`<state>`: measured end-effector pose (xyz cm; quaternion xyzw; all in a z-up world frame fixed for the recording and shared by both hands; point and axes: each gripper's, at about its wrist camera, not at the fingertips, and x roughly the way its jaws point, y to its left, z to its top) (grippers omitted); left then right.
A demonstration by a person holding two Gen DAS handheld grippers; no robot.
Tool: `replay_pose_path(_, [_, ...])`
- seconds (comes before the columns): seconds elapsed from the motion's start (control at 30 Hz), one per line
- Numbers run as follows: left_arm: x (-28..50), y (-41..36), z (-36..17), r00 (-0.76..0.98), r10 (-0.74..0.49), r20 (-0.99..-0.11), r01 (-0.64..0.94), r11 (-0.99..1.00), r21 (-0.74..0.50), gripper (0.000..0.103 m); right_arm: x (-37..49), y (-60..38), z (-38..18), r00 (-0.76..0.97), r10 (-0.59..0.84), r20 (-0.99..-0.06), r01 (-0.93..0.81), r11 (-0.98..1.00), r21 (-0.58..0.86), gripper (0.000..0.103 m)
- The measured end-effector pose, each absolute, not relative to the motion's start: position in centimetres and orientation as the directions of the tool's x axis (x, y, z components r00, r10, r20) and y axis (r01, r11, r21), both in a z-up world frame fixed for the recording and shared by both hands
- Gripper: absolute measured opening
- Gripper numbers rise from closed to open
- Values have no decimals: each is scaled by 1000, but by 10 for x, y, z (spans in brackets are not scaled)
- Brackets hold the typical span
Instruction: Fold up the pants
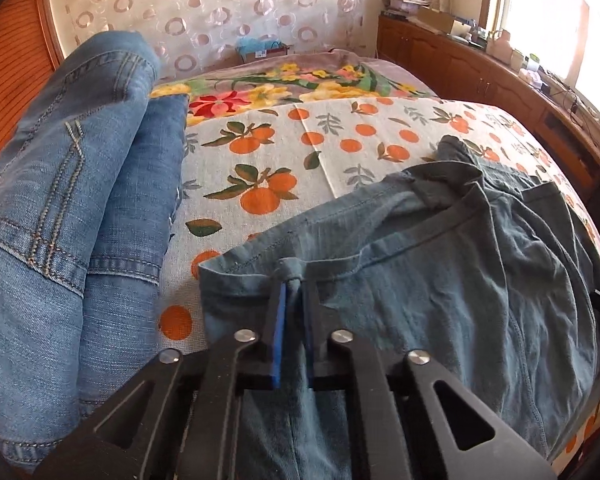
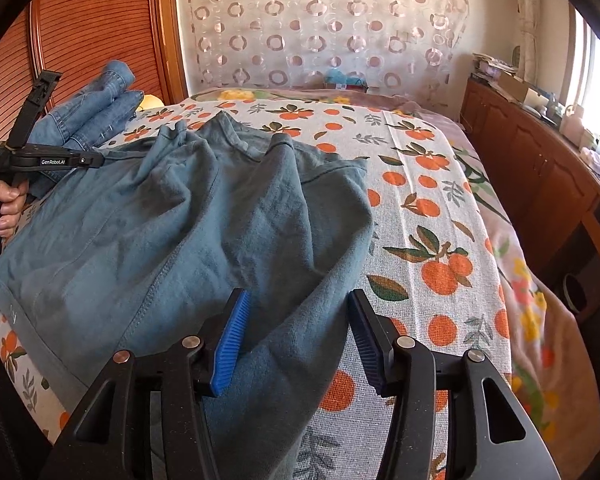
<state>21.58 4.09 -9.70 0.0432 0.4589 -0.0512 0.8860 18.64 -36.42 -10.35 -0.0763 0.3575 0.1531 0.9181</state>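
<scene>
Grasp step. Left gripper [image 1: 293, 286] clamped on waistband of teal pants [image 1: 440, 280], which lay rumpled on orange-print bedspread [image 1: 340, 152]. Right gripper [image 2: 296, 340] half open, straddling fabric, unpinched. Next: right needed own grip before lifting.

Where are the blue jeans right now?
The jeans lie piled at the left of the left wrist view, on the orange-print bedspread, left of the teal pants. In the right wrist view they sit far left, near the headboard.

Teal pants [image 2: 188, 216] on an orange-fruit-print sheet [image 2: 432, 216] — faded blue jeans [image 1: 80, 184] beside
</scene>
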Motion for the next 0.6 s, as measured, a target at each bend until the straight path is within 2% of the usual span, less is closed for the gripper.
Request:
replay_pose_path(0.1, [210,43,-87,618,-33,-785,112,993,46,4,186,-365,-104,697,230,-679,-338,941,-28,53])
replay_pose_path(0.27, [208,69,-60,699,3,-715,2,1000,6,4,187,-365,-104,697,233,-678,-336,942,-22,53])
replay_pose_path(0.5, [213,74,-72,661,33,-750,-8,999,37,4,186,-366,-104,697,233,-678,-337,941,-23,53])
replay_pose_path(0.6, [206,67,-71,664,32,-747,2,999,45,8,186,-366,-104,697,234,-678,-337,941,-22,53])
